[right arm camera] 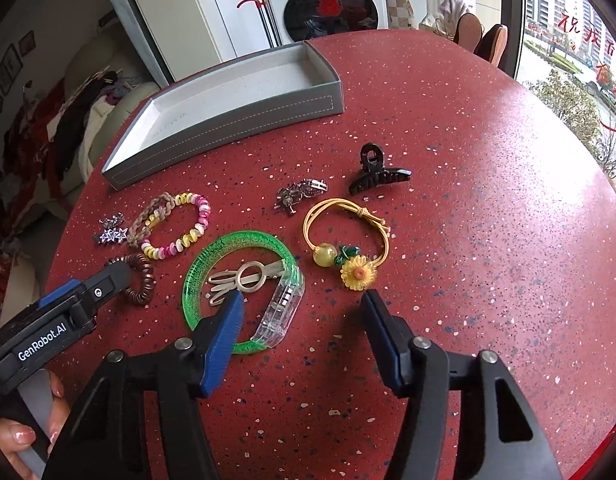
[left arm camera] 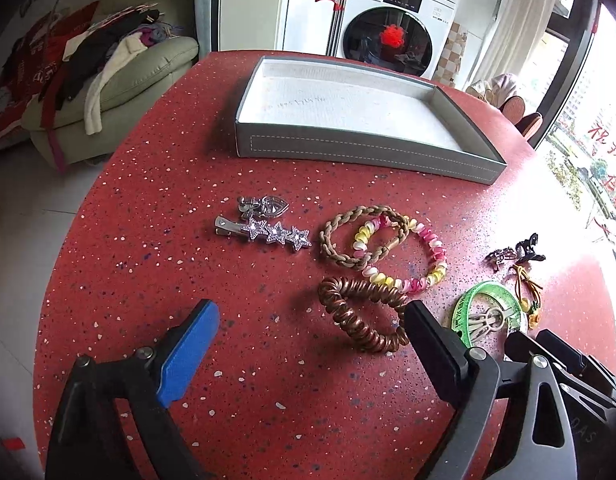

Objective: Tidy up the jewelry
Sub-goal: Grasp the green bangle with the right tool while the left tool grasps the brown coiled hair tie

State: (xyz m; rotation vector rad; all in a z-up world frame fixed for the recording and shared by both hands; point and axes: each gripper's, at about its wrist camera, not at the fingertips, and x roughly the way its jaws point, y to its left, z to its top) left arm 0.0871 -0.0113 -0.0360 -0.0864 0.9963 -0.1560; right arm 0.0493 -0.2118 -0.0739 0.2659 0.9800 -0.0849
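A grey tray (left arm camera: 360, 150) with a white lining stands at the back of the red table (left arm camera: 227, 288); it also shows in the right wrist view (right arm camera: 227, 128). Jewelry lies in front: a star clip (left arm camera: 267, 233), a braided band (left arm camera: 348, 256), a pink-yellow bracelet (left arm camera: 428, 270), a copper coil tie (left arm camera: 360, 322), a green bangle (right arm camera: 211, 256) around a silver clip (right arm camera: 247, 278), a yellow flower tie (right arm camera: 358, 274), a black claw clip (right arm camera: 378, 172), a brooch (right arm camera: 301, 194). My left gripper (left arm camera: 312, 330) is open beside the coil tie. My right gripper (right arm camera: 301, 306) is open, its left finger over the bangle.
A washing machine (left arm camera: 392, 28) and a sofa (left arm camera: 119, 88) piled with clothes stand beyond the table. A window (right arm camera: 576, 52) is on the right. The table's right half (right arm camera: 488, 240) is bare speckled surface. My left gripper's body (right arm camera: 63, 316) shows at left in the right wrist view.
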